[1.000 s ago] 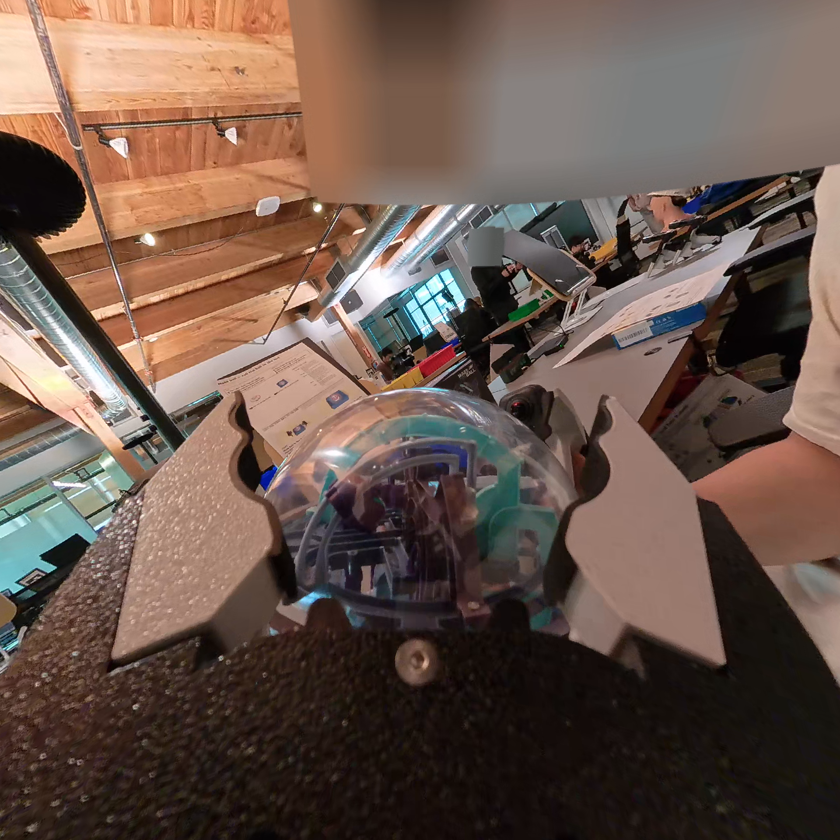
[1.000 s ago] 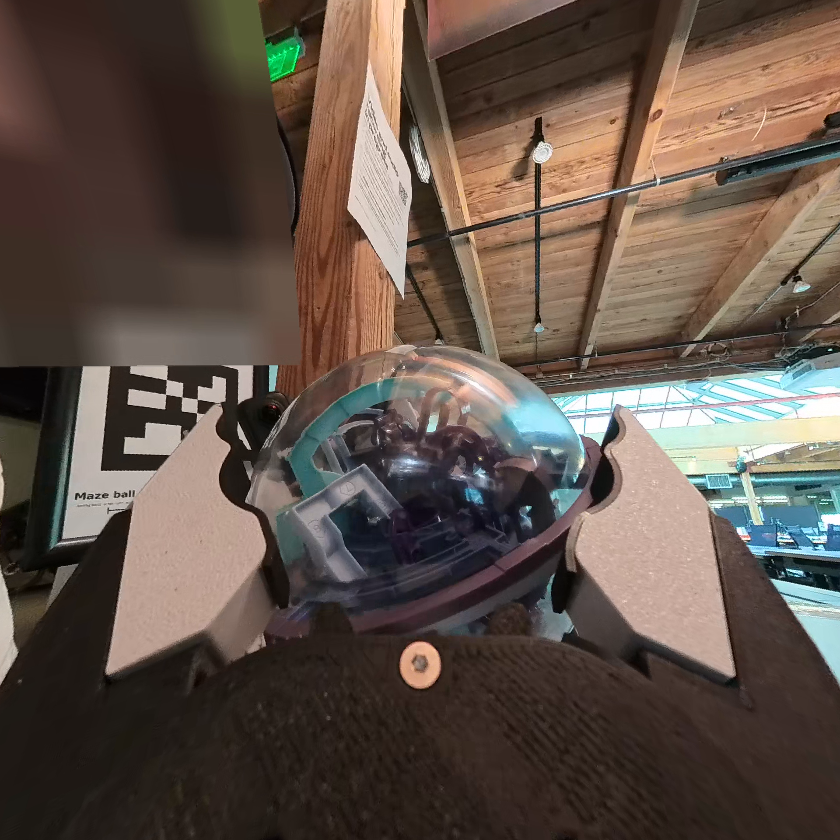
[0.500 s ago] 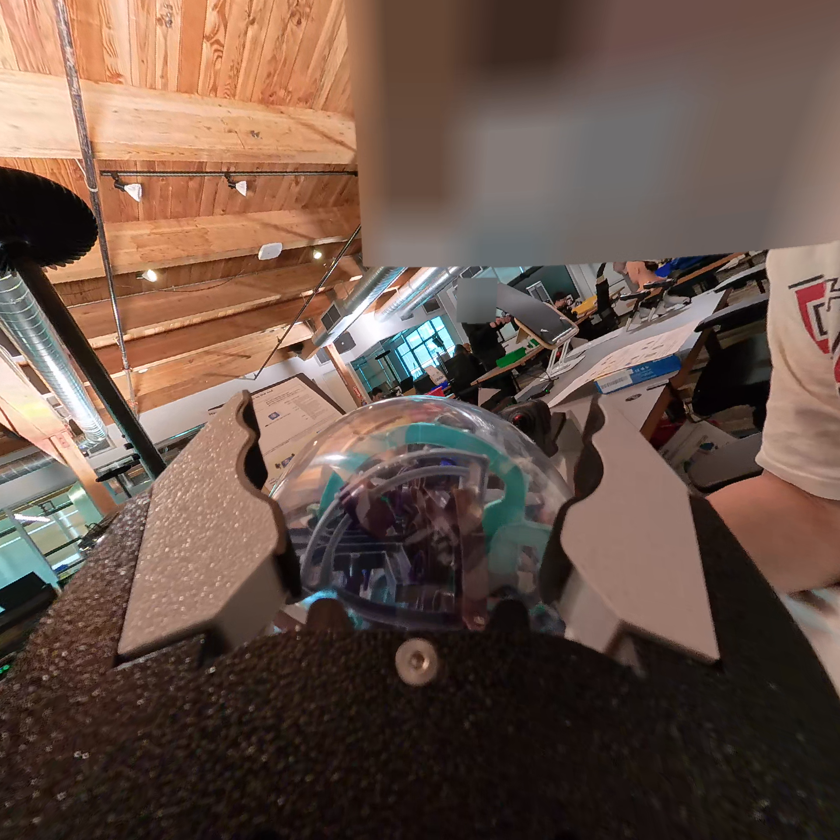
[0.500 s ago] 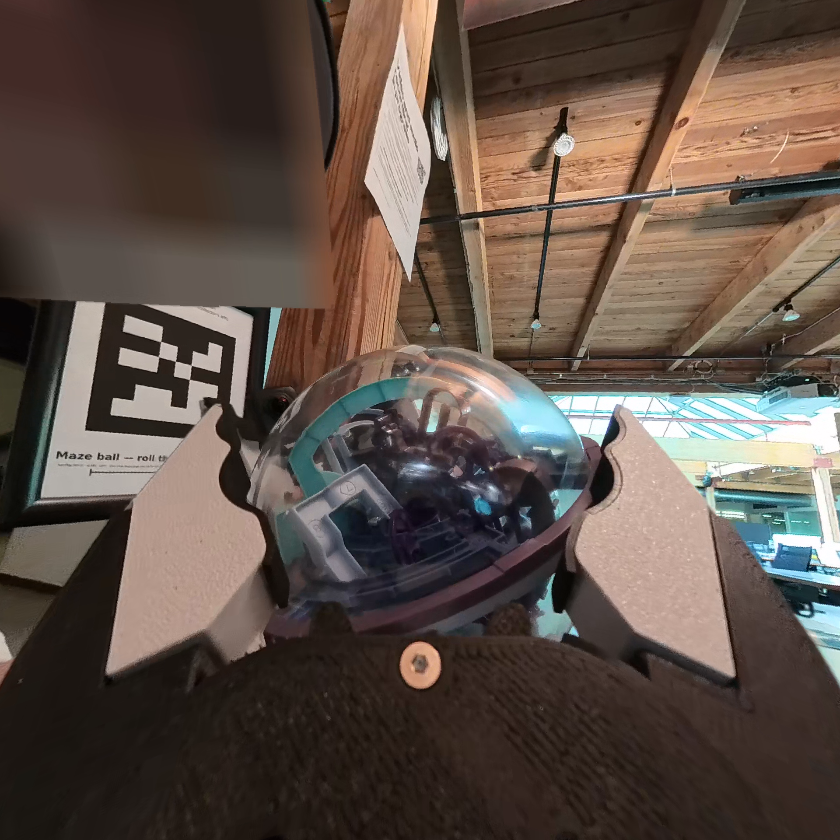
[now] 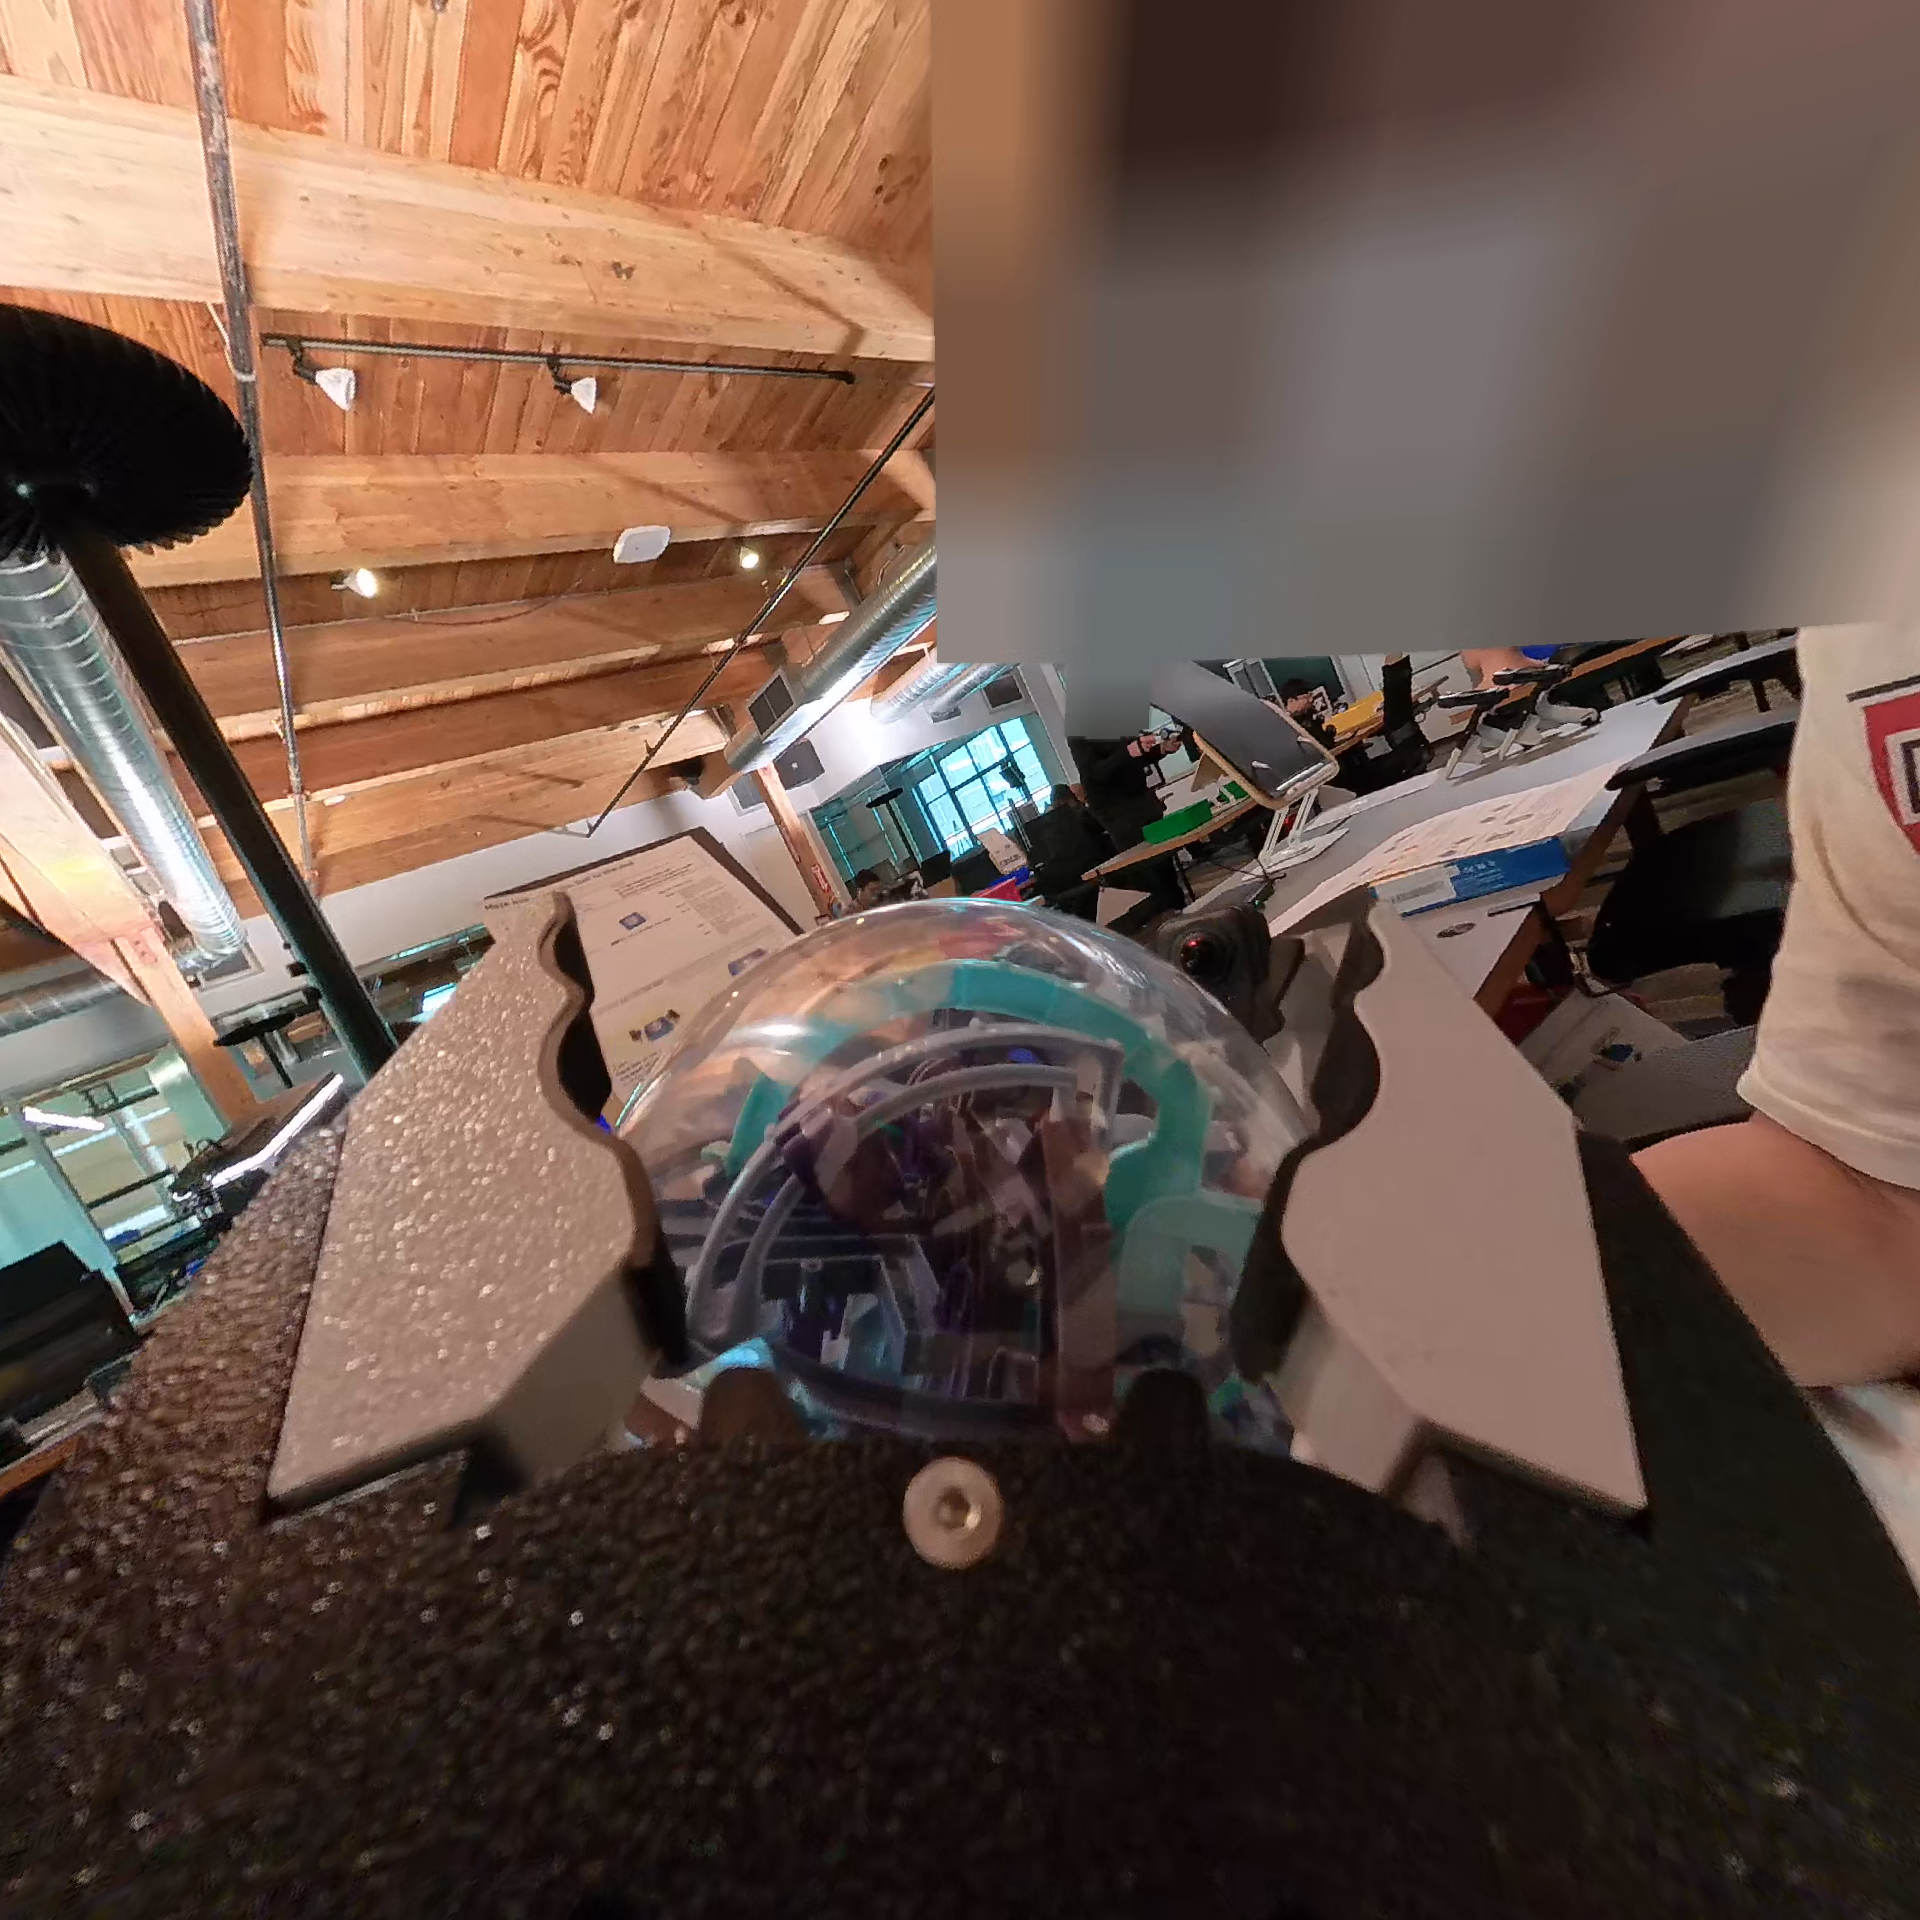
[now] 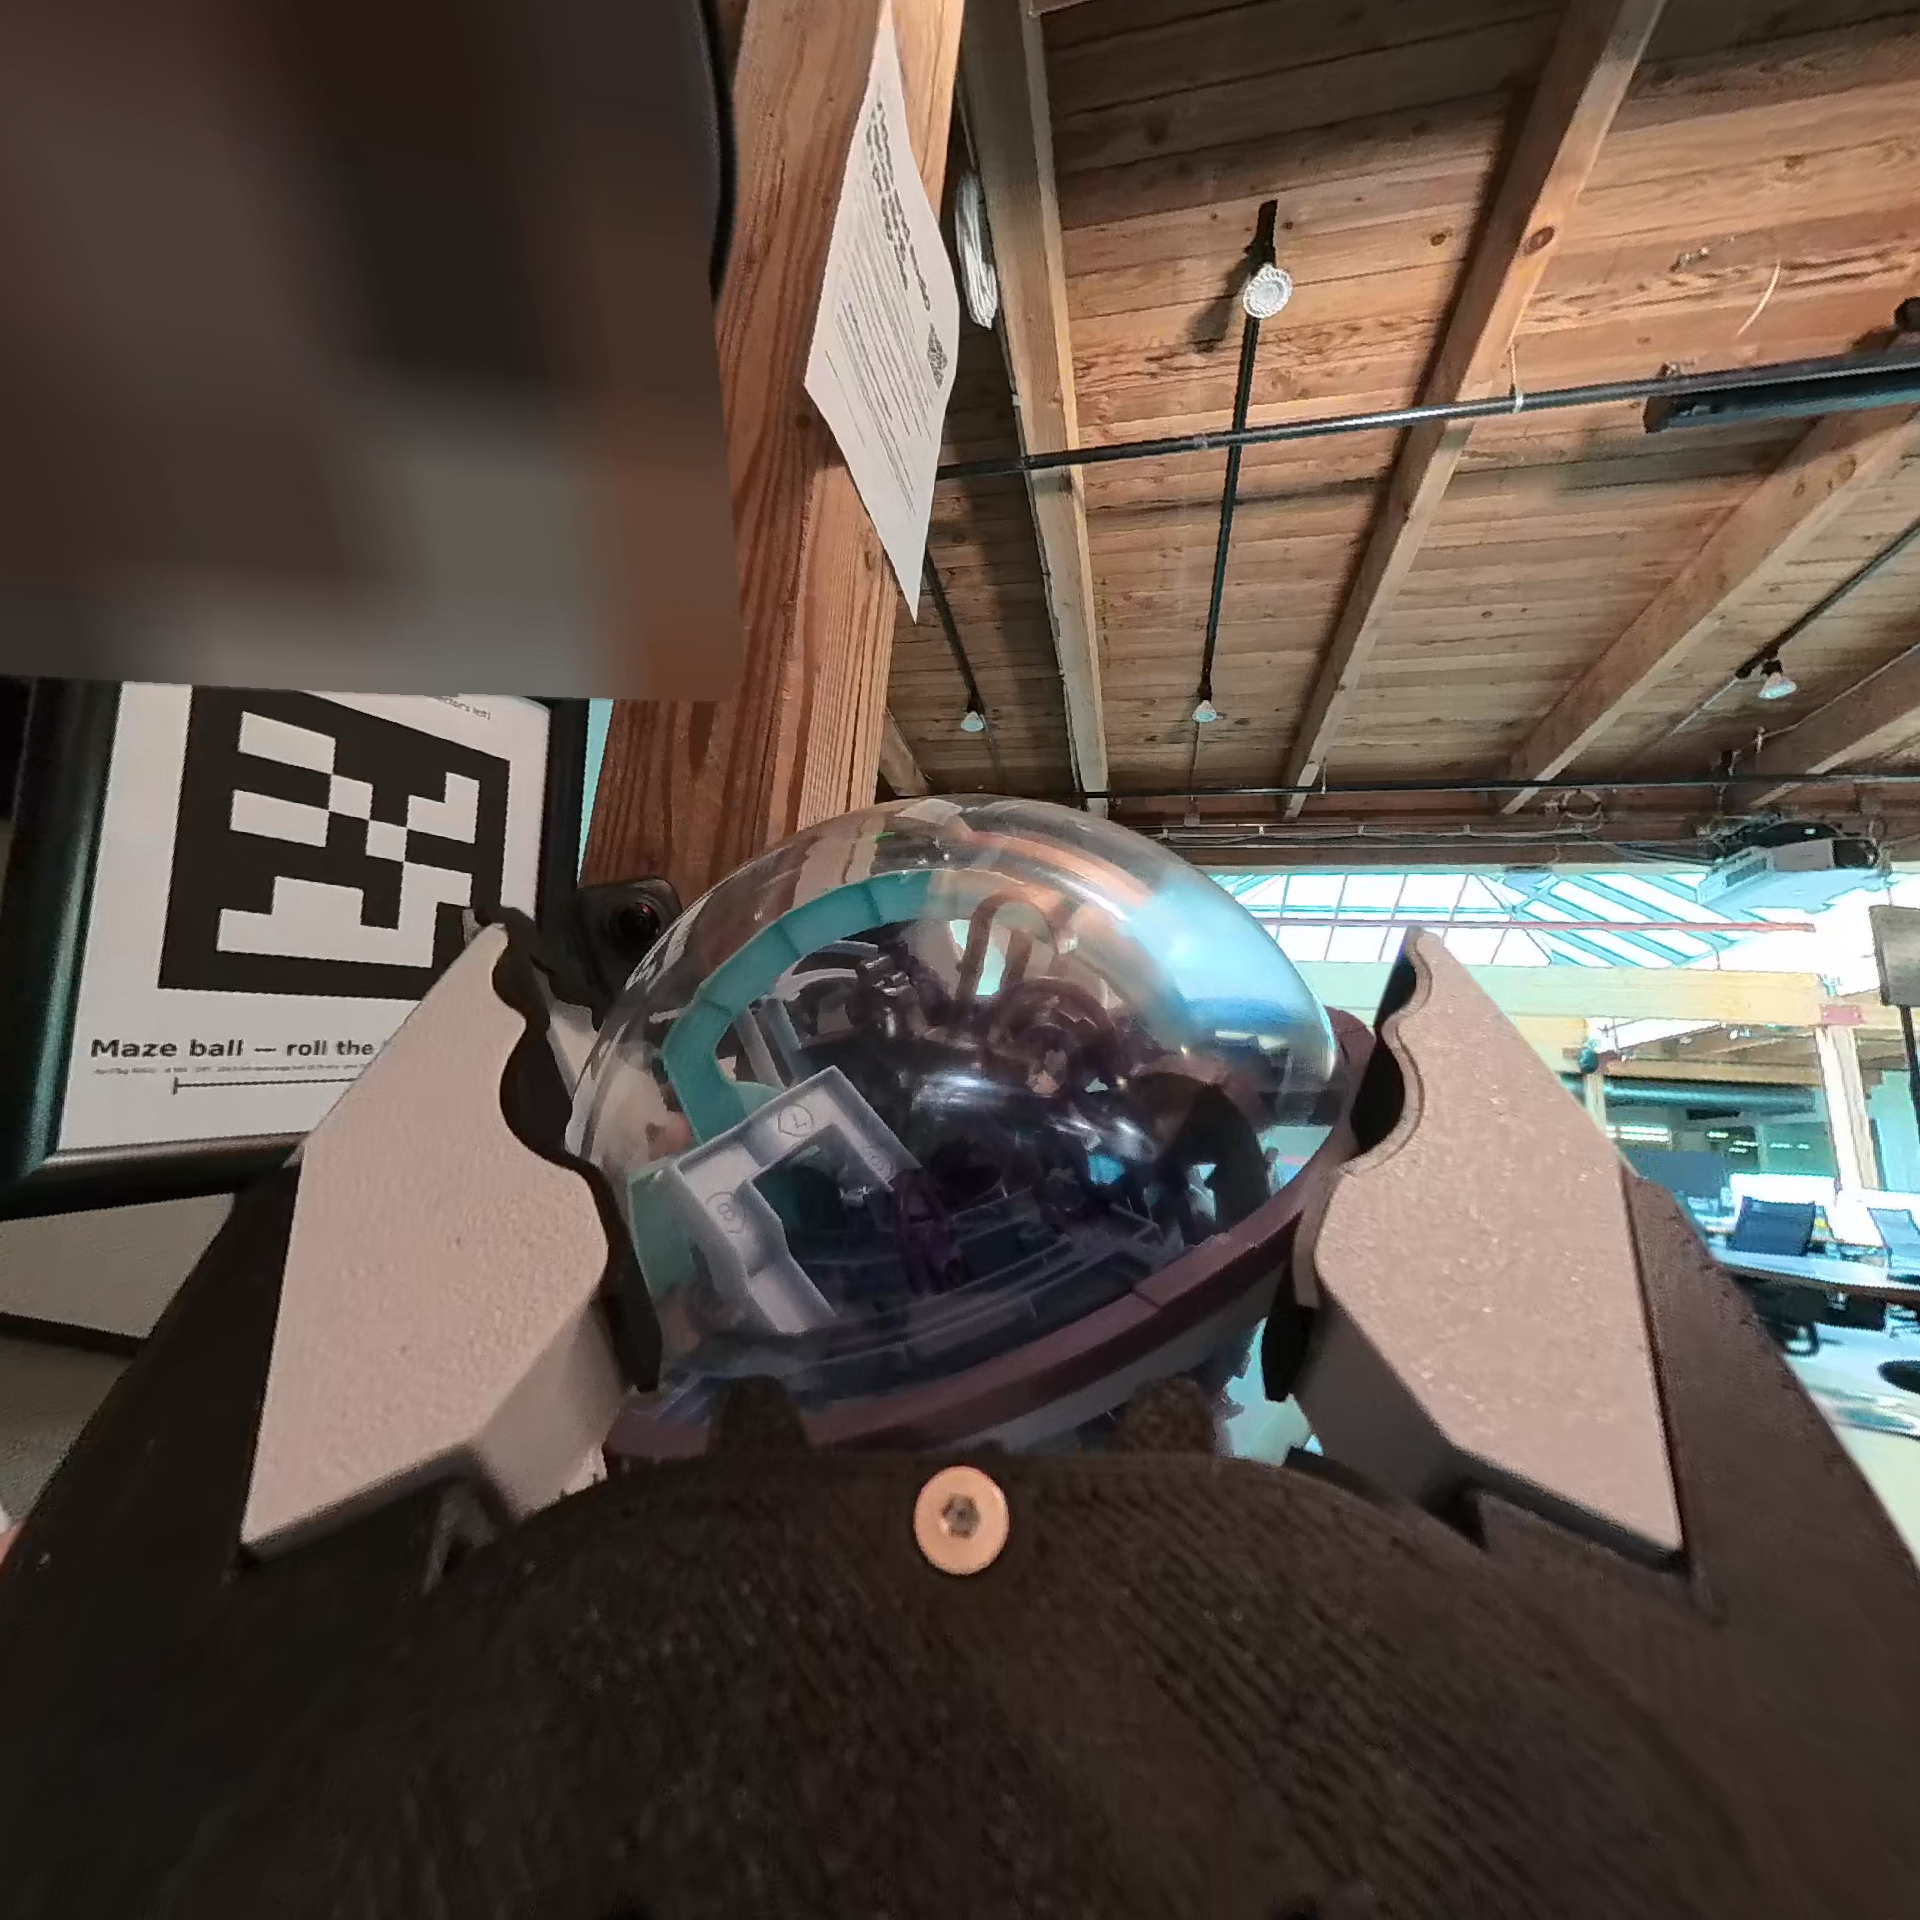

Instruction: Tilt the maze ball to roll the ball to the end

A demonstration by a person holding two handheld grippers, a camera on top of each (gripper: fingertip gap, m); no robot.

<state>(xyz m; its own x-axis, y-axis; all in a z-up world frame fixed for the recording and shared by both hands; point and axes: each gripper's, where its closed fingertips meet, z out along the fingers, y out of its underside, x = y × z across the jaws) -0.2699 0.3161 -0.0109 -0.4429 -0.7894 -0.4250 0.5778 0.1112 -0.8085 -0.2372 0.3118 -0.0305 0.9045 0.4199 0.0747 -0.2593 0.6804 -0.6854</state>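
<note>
Left wrist view: the left gripper is clamped on the maze ball, its fingers pressed to either side of the clear shell, which is held up in the air toward the wooden ceiling; a table lies well beyond.

Right wrist view: the right gripper likewise grips the maze ball from the opposite side, its dark seam slanted; the small inner ball cannot be made out.

The tilting step looks under way; the next move calls for slow, joint rotation of both grippers.
</note>
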